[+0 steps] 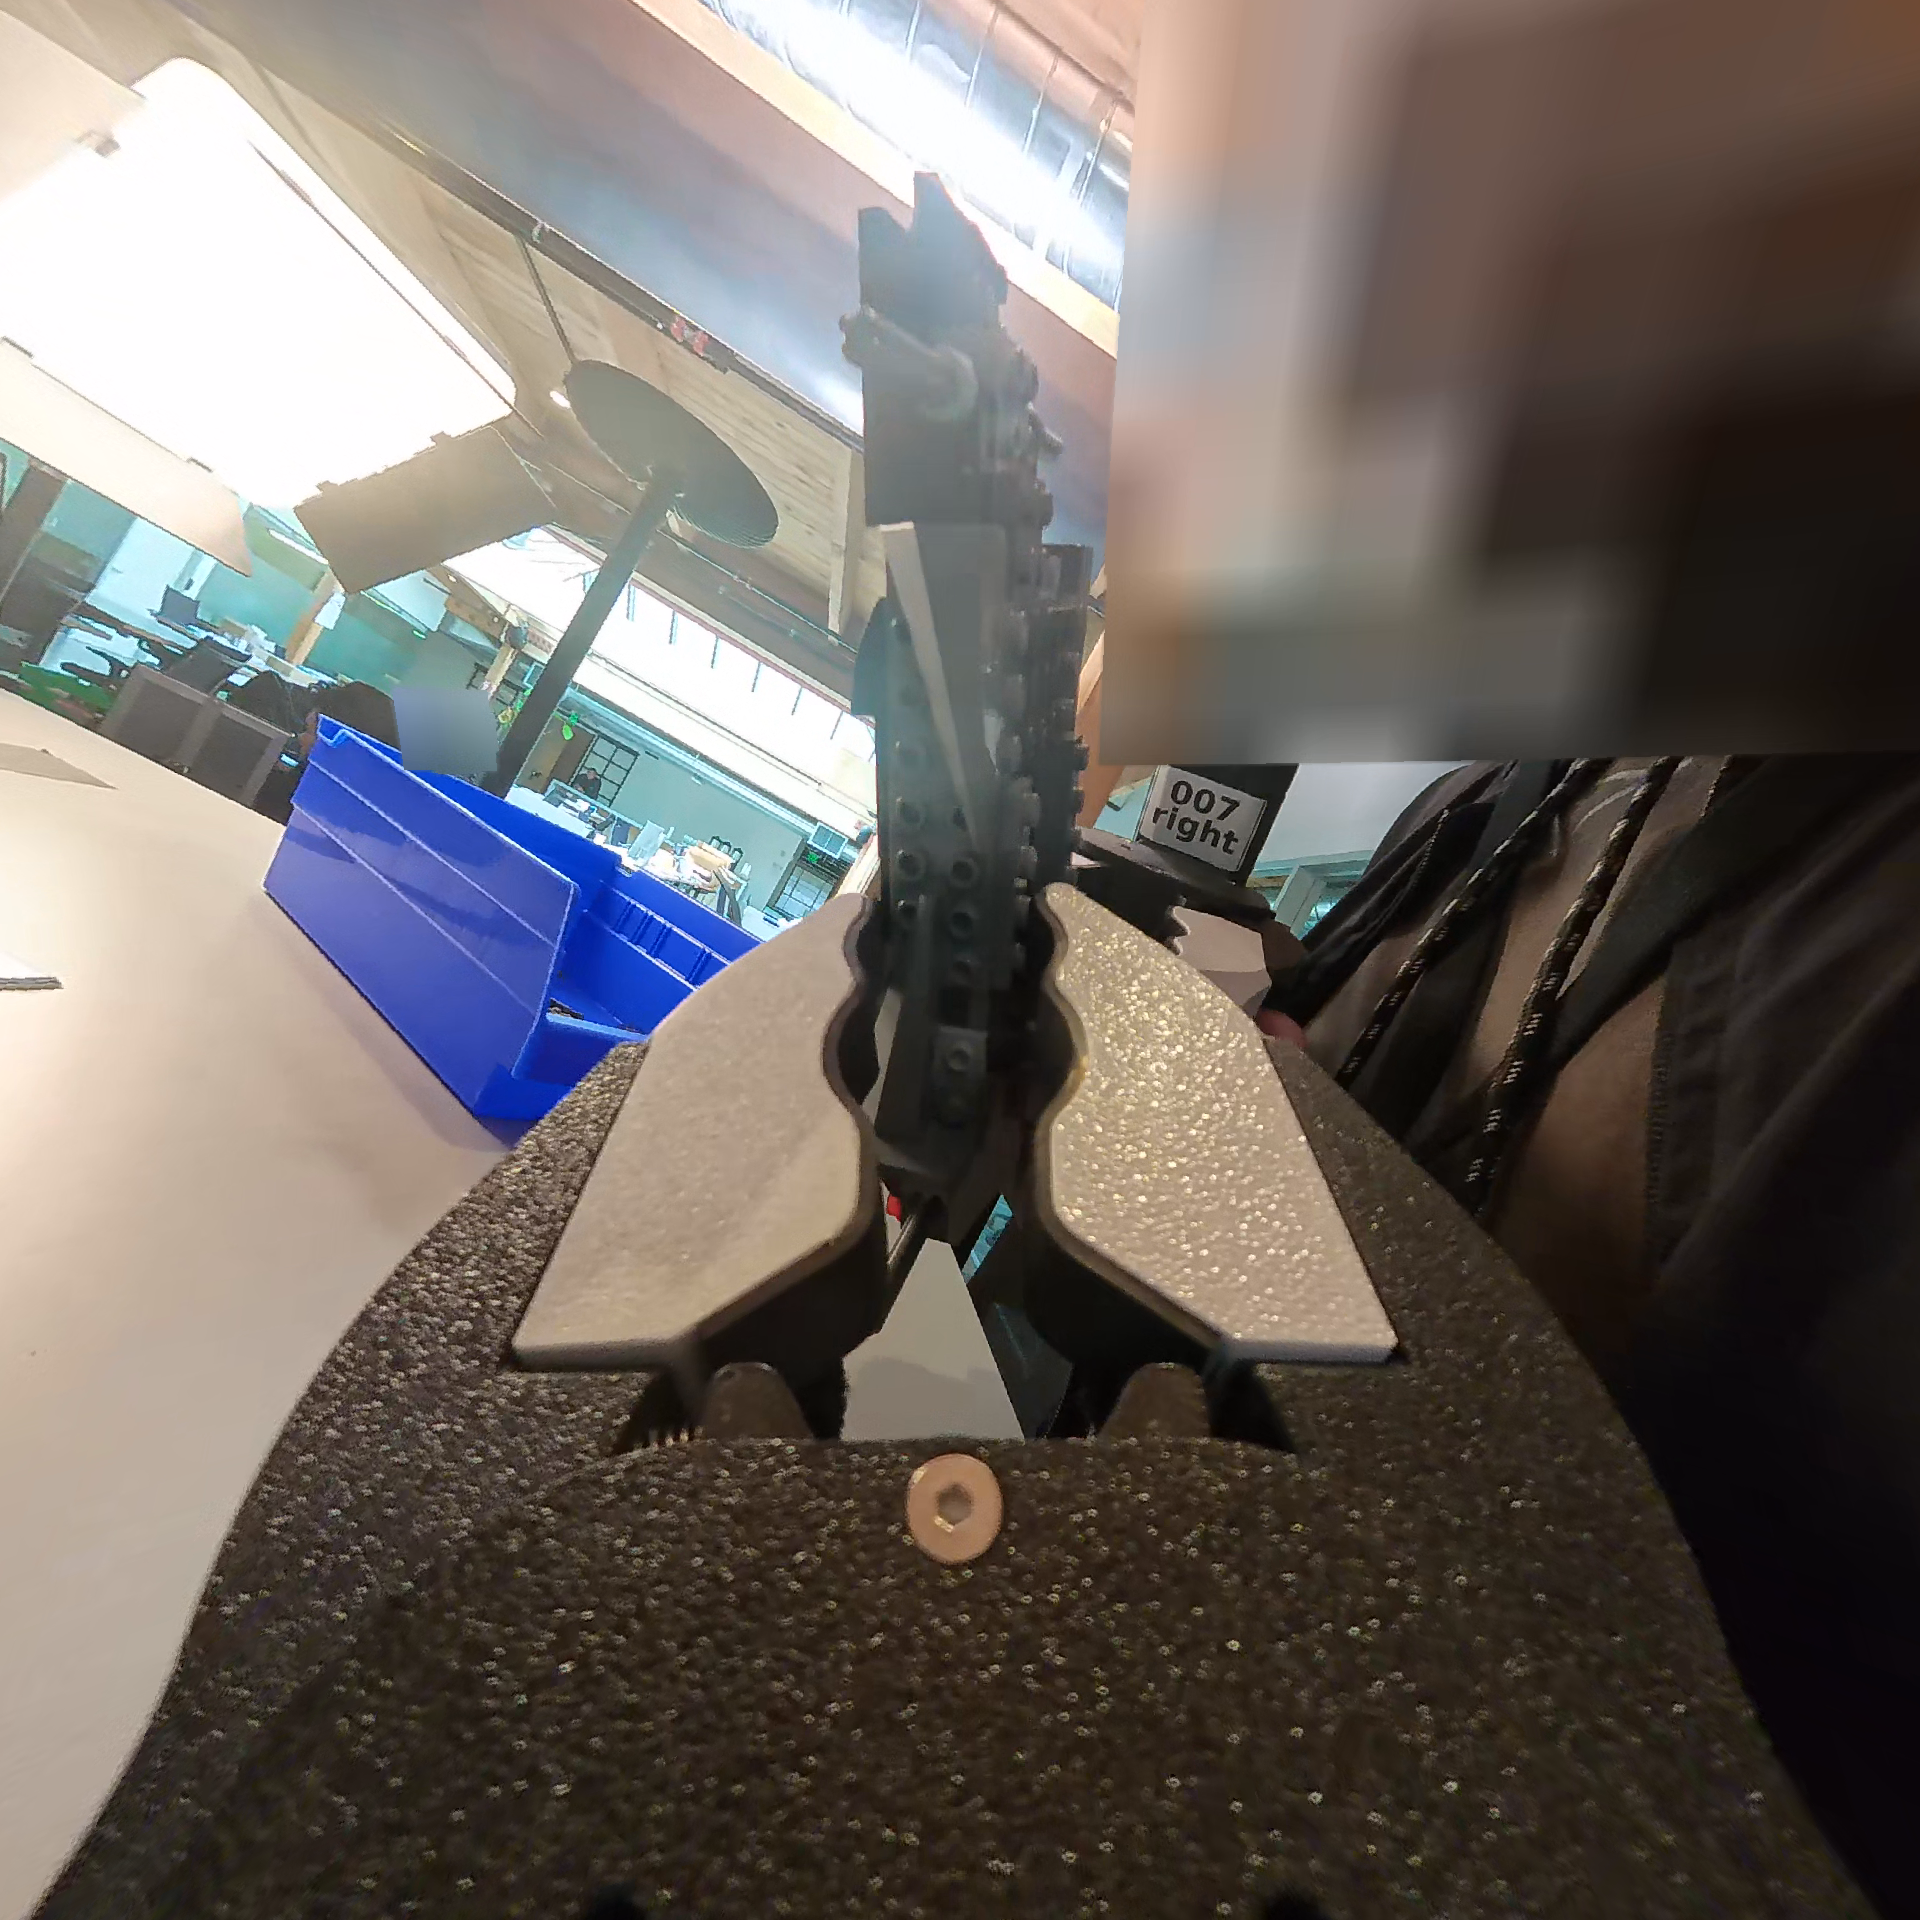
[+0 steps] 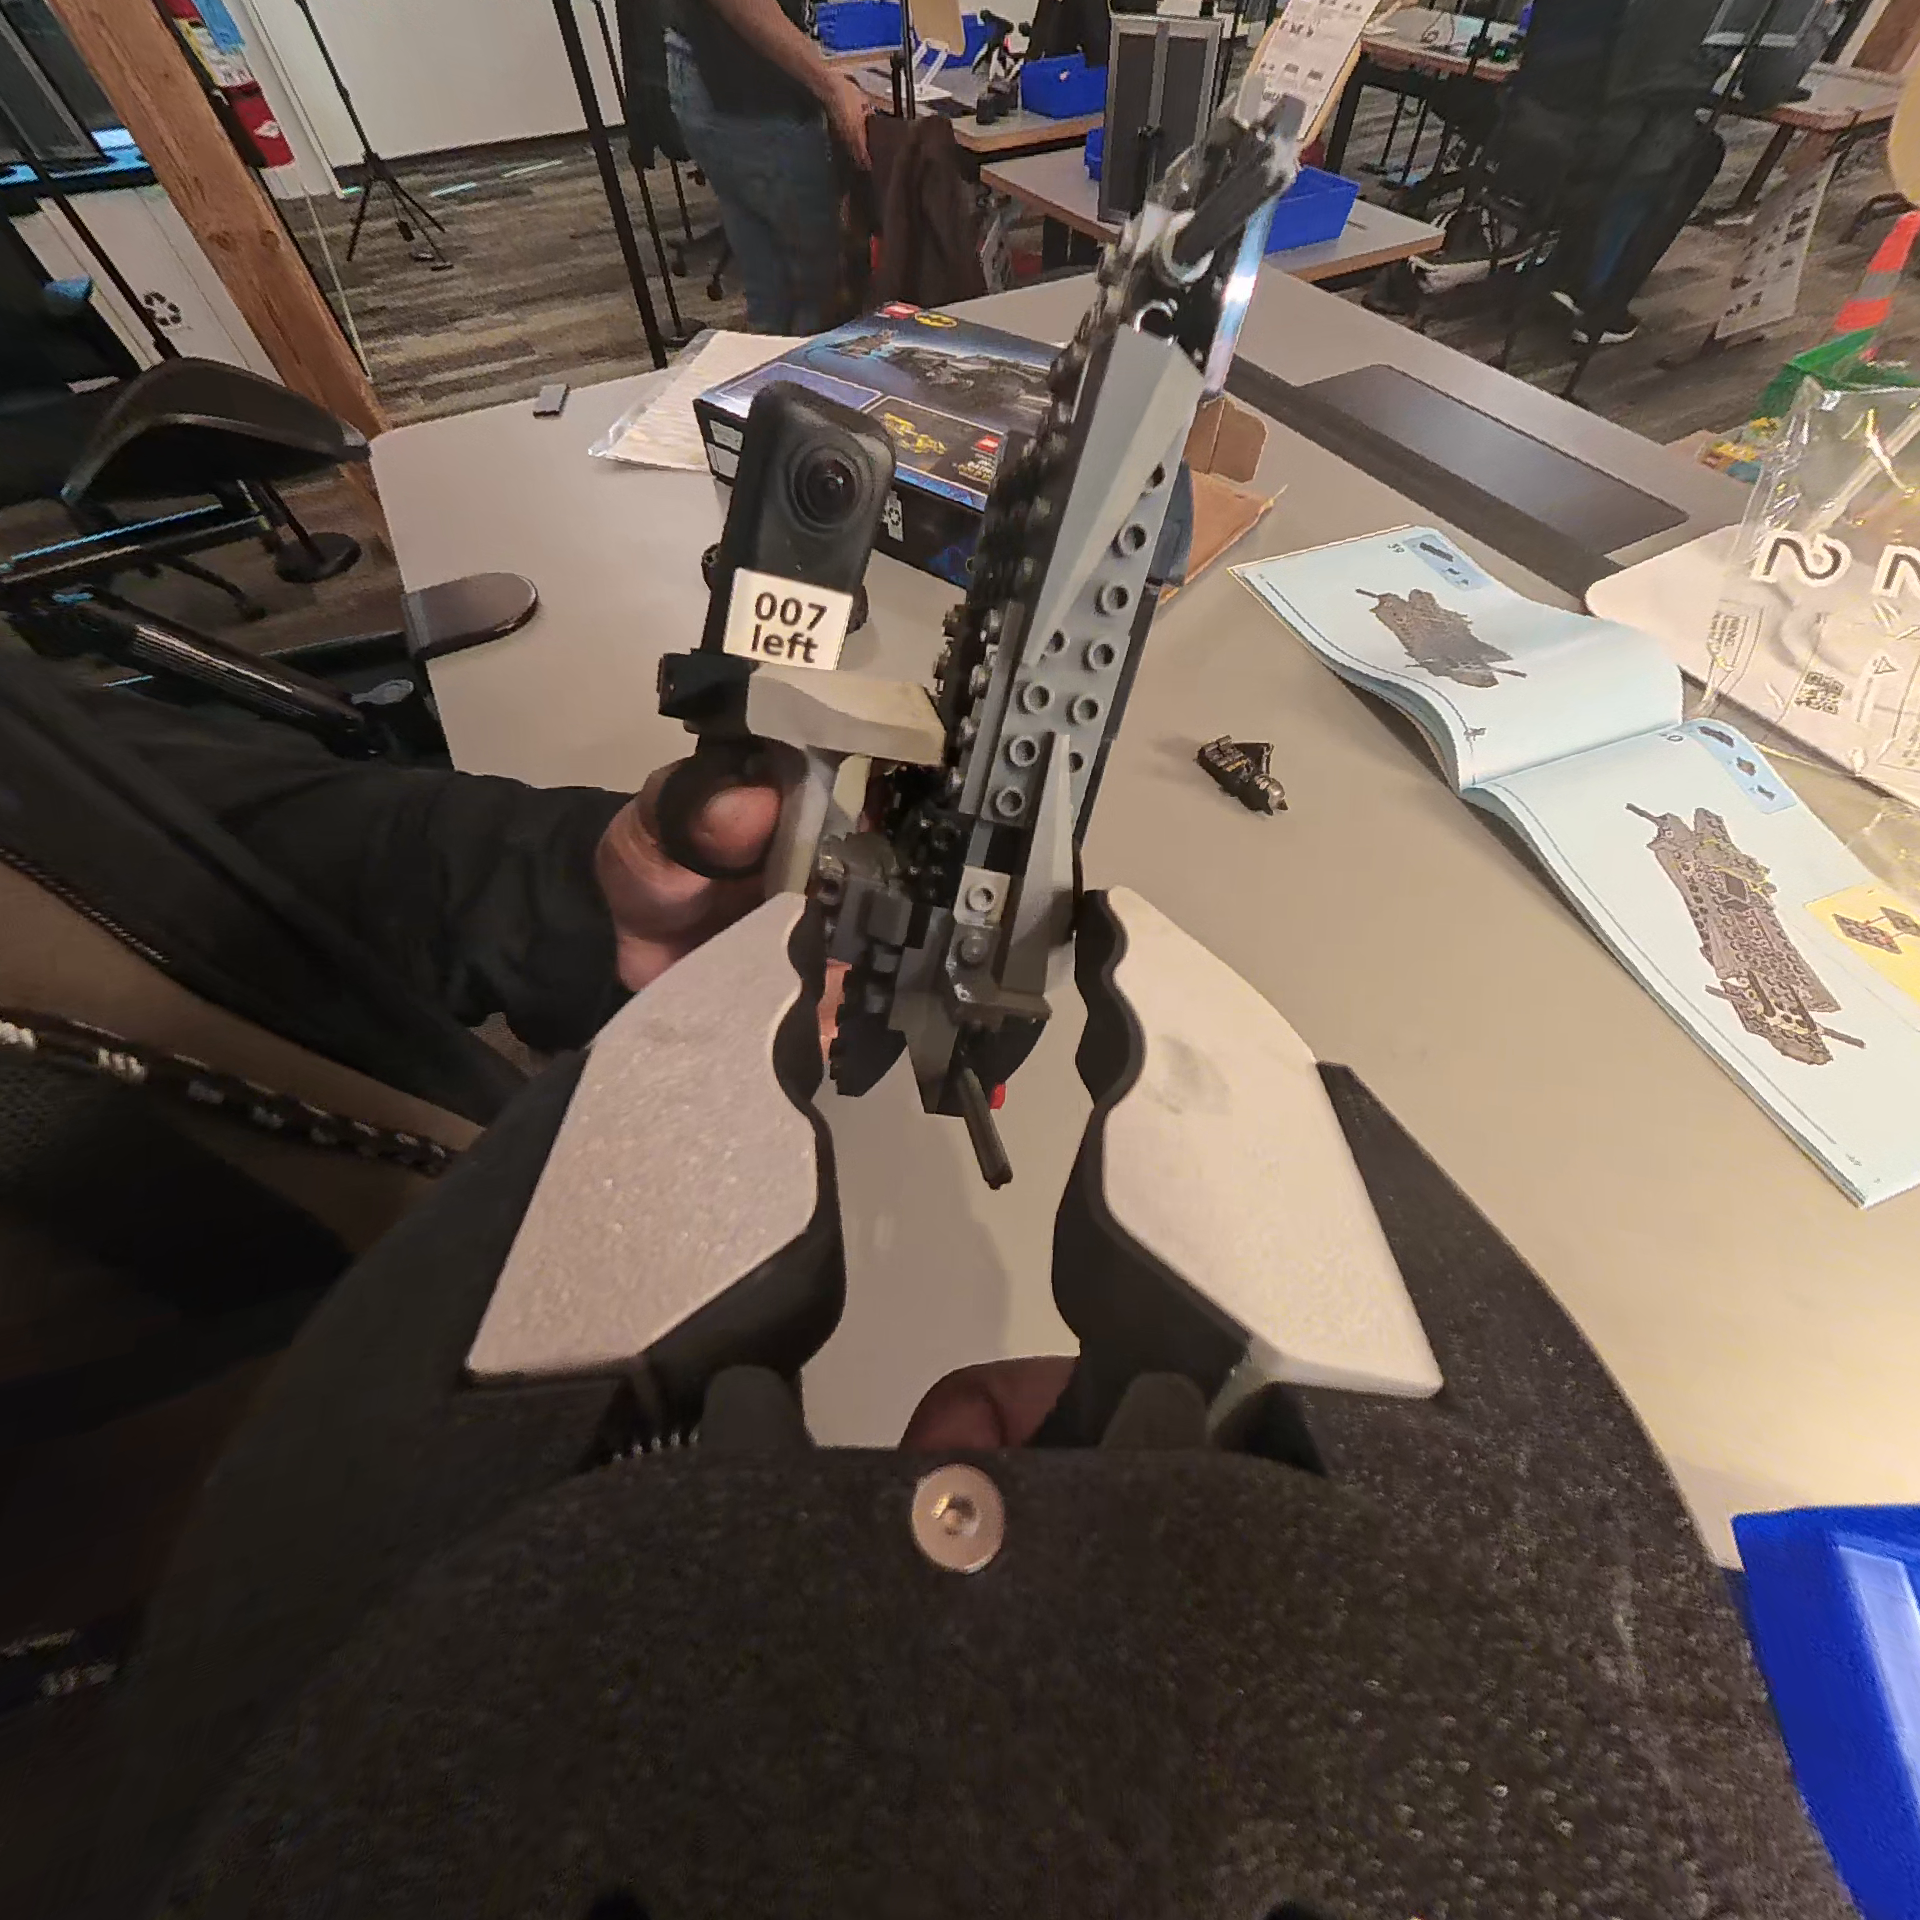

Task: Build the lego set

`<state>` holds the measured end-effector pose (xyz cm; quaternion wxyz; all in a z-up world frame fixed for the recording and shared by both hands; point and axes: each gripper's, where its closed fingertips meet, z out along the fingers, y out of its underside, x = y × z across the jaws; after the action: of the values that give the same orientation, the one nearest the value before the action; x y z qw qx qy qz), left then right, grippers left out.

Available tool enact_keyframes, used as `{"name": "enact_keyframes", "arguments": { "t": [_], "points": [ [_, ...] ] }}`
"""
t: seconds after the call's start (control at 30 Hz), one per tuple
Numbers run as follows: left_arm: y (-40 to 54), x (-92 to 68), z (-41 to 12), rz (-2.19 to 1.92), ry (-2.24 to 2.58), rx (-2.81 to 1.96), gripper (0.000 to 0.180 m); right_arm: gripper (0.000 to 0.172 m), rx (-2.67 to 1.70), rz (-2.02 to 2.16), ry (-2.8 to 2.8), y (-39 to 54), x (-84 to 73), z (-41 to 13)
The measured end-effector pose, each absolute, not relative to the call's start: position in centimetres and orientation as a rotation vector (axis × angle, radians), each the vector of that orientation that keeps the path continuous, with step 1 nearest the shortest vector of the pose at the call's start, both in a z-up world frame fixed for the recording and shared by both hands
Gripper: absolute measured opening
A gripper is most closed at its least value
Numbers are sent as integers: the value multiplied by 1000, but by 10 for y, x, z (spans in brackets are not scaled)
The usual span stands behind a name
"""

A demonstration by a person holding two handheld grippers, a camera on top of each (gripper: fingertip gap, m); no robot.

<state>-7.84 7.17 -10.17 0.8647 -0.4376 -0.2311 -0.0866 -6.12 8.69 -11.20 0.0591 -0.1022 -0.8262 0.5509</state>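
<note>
Gripping a long grey-and-black toy brick model (image 1: 951,727) upright above the grey surface (image 2: 1299,987), the left gripper (image 1: 951,935) has its jaws pressed shut on the model's lower part. The right gripper (image 2: 940,951) brackets the model's bottom end; whether its half-open jaws press on it, I cannot tell. An open pale-blue instruction booklet (image 2: 1621,790) lies beside a small dark brick piece (image 2: 1242,769); a blue plastic bin (image 1: 436,894) stands nearby.

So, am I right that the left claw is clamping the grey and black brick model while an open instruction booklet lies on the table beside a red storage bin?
Nearly: the bin is blue, not red. The left wrist view shows the blue storage bin on the table. The rest holds: the left claw clamps the grey and black brick model, and the right wrist view shows the open instruction booklet.
</note>
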Motion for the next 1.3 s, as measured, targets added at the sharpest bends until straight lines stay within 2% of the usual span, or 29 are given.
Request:
{"name": "enact_keyframes", "arguments": {
  "t": [1.3],
  "points": [
    [82,-86,-110,-239,-620,-949,27,43,-411,1742,-2570,96,-68,-121]
  ]
}}
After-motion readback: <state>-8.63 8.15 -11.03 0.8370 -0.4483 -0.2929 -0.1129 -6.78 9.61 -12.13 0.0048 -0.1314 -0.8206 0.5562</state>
